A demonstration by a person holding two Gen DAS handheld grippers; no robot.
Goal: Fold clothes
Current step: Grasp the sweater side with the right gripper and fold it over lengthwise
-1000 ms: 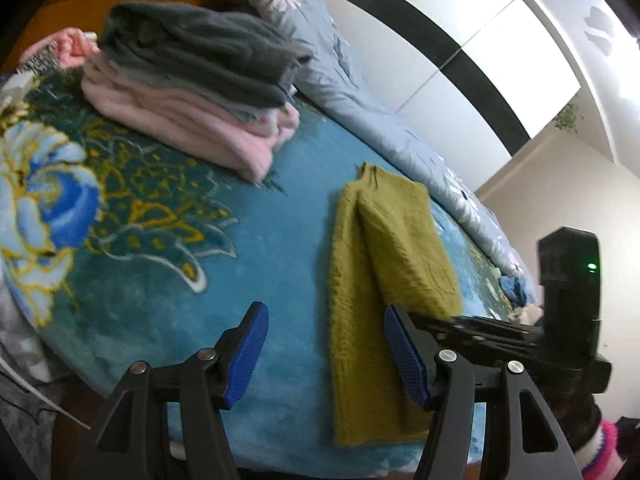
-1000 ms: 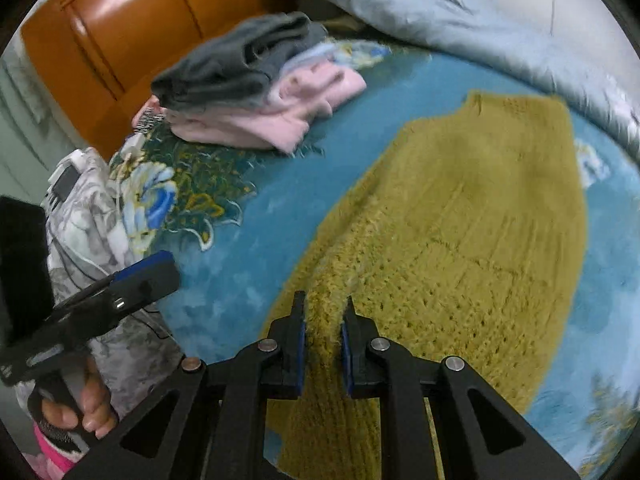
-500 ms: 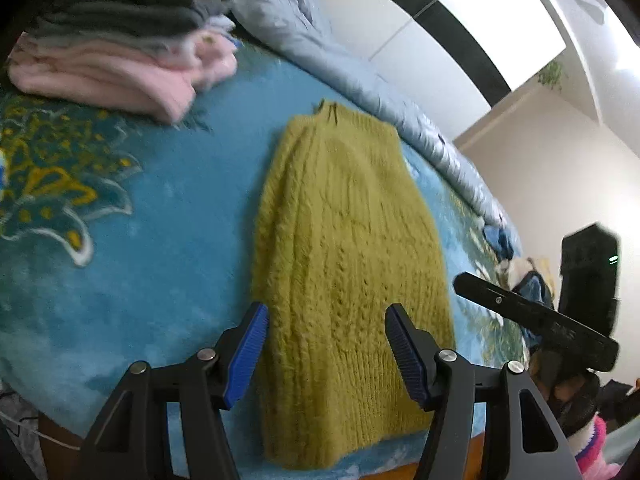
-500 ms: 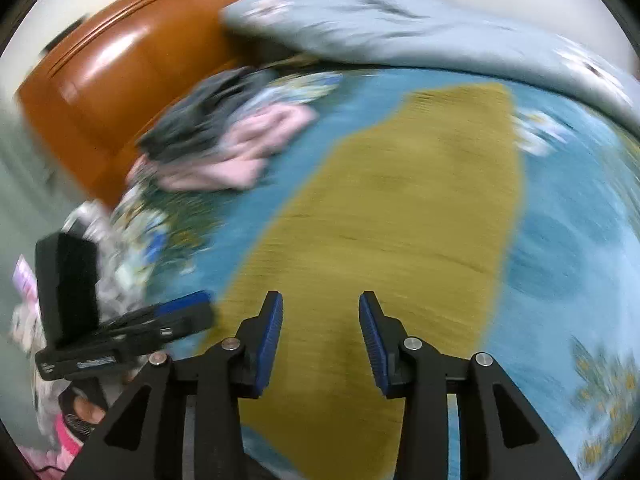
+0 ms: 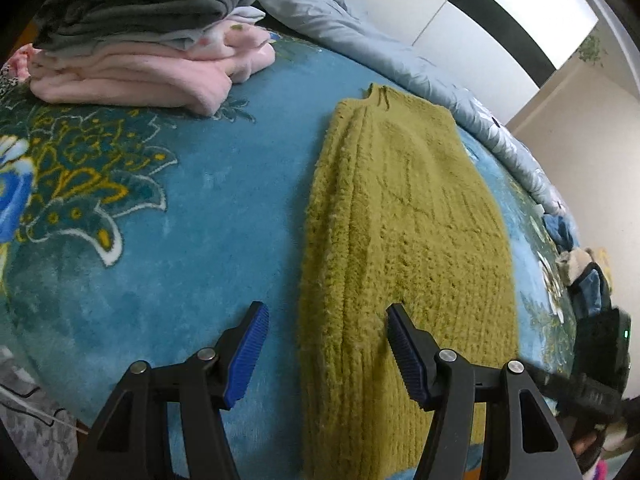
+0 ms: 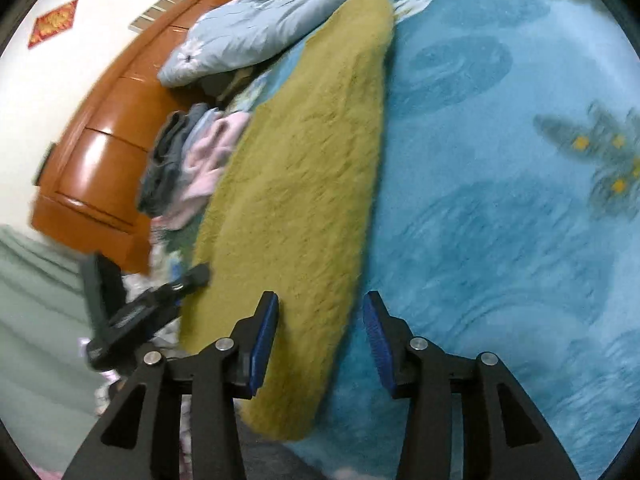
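Far left, left wrist view: stack of folded clothes (image 5: 140,40), grey on top of pink, set back near the headboard (image 6: 104,136), likely parked there as finished pieces so the middle of the bed stays free for work.

Blue flowered blanket (image 5: 180,220) covers the bed and serves as the folding surface.

Left hand-held gripper (image 5: 324,354): jaws wide apart, nothing between them, hovering at the near left edge of the sweater (image 5: 400,240). The sweater lies flat on the blanket, folded into a long narrow strip running away from the camera, collar end far. Judgement: sleeves are already tucked in and a fold along the length comes next, which would explain both grippers sitting at the near hem.

Right hand-held gripper (image 6: 320,340): also spread open, empty, straddling the sweater's near right edge.

Hard to make out: right wrist view is motion-blurred, so knit detail is lost. The sweater's near hem is cut off behind the gripper bodies. Small items at the bed's far right edge cannot be identified.
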